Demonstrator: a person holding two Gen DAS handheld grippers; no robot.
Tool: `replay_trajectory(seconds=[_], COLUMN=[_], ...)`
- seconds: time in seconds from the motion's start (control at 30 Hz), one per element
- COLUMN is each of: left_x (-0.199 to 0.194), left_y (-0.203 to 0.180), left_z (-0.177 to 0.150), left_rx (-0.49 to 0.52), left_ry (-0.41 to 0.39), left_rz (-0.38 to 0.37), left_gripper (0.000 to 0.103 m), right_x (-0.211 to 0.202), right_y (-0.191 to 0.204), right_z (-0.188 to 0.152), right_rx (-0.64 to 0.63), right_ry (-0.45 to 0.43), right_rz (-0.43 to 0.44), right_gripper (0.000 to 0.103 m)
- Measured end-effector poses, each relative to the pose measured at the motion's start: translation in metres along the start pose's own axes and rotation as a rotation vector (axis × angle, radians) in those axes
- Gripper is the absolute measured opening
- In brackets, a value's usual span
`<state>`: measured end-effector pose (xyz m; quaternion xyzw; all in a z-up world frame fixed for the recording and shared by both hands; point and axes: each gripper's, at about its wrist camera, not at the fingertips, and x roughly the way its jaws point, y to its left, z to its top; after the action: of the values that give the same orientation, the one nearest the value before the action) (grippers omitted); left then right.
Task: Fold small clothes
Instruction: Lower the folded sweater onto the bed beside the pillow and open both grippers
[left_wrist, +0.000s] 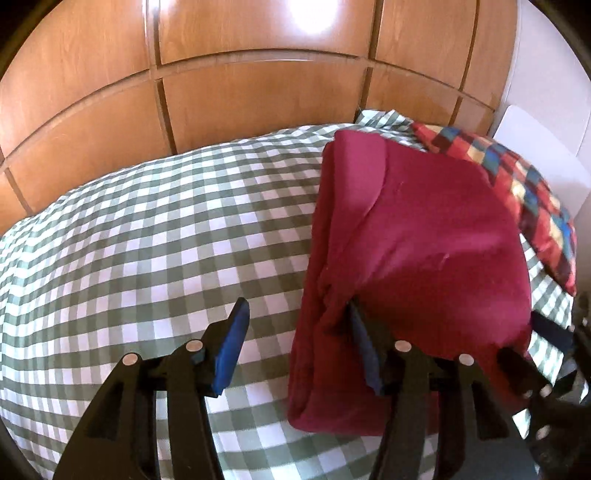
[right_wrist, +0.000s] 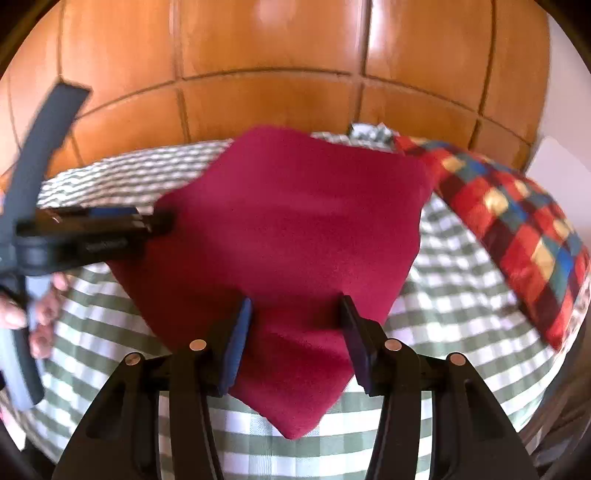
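A folded dark-red garment (left_wrist: 413, 236) lies on the green-and-white checked bed cover (left_wrist: 147, 229). My left gripper (left_wrist: 295, 317) is open at its left edge: one blue-padded finger rests over the checks, the other is tucked into the cloth's folds. In the right wrist view the garment (right_wrist: 295, 221) spreads ahead and my right gripper (right_wrist: 295, 314) is open, its fingers standing either side of the near corner. The left gripper (right_wrist: 122, 221) shows at the left, held by a hand, at the cloth's edge.
A multicoloured checked cloth (left_wrist: 524, 192) lies at the right, also in the right wrist view (right_wrist: 517, 229). Wooden wardrobe panels (left_wrist: 258, 92) stand behind the bed. A white surface (left_wrist: 543, 155) is at the far right.
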<state>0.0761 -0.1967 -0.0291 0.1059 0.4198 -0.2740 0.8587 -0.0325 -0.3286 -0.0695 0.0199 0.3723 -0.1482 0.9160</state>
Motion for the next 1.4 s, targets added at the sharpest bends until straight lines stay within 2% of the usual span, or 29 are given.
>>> replay_trajectory(seconds=[0.17,0.3,0.47,0.5,0.53,0.57,0.67,0.73,0.8,0.87,1.0,1.07,1.1,1.13,1.33,1.4], left_x=[-0.009,-0.024,-0.043,-0.049,-0.053,-0.056,-0.066,-0.068,-0.068,-0.068,-0.07,-0.074,-0.078,-0.081,-0.099,-0.104], left_y=[-0.004,-0.002,-0.002,-0.001,-0.001,0.0,0.003,0.005,0.006,0.005,0.007,0.008,0.009,0.01,0.019,0.019], left_z=[-0.001,-0.004,-0.008,-0.01,-0.01,-0.011,-0.015,-0.017,-0.019,-0.021,-0.026,-0.028,-0.03,-0.032,-0.044,-0.048], left_rx=[0.01,-0.013,-0.03,-0.034,-0.039,-0.042,-0.052,-0.058,-0.059,-0.057,-0.05,-0.05,-0.049,-0.052,-0.062,-0.063], left_ry=[-0.025,-0.056,-0.098,-0.111,-0.119,-0.127,-0.144,-0.144,-0.141,-0.135,-0.137,-0.146,-0.159,-0.168,-0.2,-0.208], left_rz=[0.017,0.012,0.017,0.017,0.014,0.013,0.016,0.018,0.019,0.018,0.025,0.025,0.028,0.032,0.046,0.055], left_gripper=[0.054,0.054,0.055,0.056,0.057,0.059,0.061,0.062,0.062,0.062,0.064,0.069,0.073,0.076,0.089,0.094], right_x=[-0.003,-0.014,-0.03,-0.033,-0.036,-0.038,-0.04,-0.032,-0.019,-0.013,-0.024,-0.036,-0.041,-0.048,-0.071,-0.078], right_y=[0.002,0.0,0.002,0.003,0.004,0.005,0.01,0.013,0.013,0.01,0.006,0.007,0.007,0.005,0.006,0.01], right_z=[0.005,0.01,0.018,0.019,0.019,0.019,0.019,0.015,0.009,0.003,0.004,0.008,0.009,0.011,0.022,0.022], right_rx=[-0.018,0.025,0.062,0.063,0.067,0.072,0.079,0.094,0.122,0.15,0.191,0.195,0.203,0.231,0.34,0.364], right_ry=[0.01,0.026,0.007,-0.001,-0.007,-0.011,-0.015,0.028,0.097,0.125,0.101,0.064,0.05,0.031,-0.041,-0.06], right_rz=[-0.027,-0.024,-0.033,-0.038,-0.041,-0.043,-0.059,-0.09,-0.091,-0.089,-0.099,-0.131,-0.147,-0.162,-0.213,-0.216], right_gripper=[0.049,0.049,0.049,0.05,0.058,0.062,0.064,0.065,0.065,0.065,0.066,0.067,0.074,0.085,0.099,0.099])
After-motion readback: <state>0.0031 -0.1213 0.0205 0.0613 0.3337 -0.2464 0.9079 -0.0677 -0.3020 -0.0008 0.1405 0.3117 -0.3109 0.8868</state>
